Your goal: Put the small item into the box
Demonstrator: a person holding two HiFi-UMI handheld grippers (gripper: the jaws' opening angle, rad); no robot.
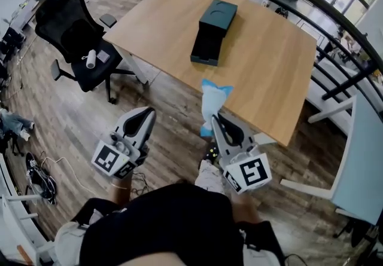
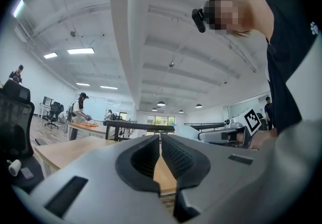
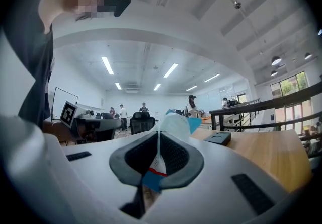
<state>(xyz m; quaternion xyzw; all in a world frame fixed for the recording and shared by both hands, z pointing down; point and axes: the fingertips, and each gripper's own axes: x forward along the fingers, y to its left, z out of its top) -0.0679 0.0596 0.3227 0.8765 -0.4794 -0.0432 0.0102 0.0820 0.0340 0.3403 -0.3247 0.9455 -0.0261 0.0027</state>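
Observation:
A dark box point(image 1: 207, 43) lies open on the wooden table point(image 1: 269, 73), with its lid point(image 1: 218, 15) resting across its far end. The same box shows as a dark slab point(image 3: 218, 138) in the right gripper view. My right gripper point(image 1: 215, 121) is held near the table's front edge, shut on a small white and blue packet point(image 1: 212, 102) that sticks up past the jaws point(image 3: 173, 126). My left gripper point(image 1: 143, 118) hangs over the floor, left of the table, jaws shut with nothing between them point(image 2: 160, 150).
A black office chair point(image 1: 78, 37) with a white roll on its seat stands left of the table. A black railing point(image 1: 335, 26) curves behind the table. A white chair point(image 1: 353, 163) is at the right. Cables lie on the wood floor at lower left.

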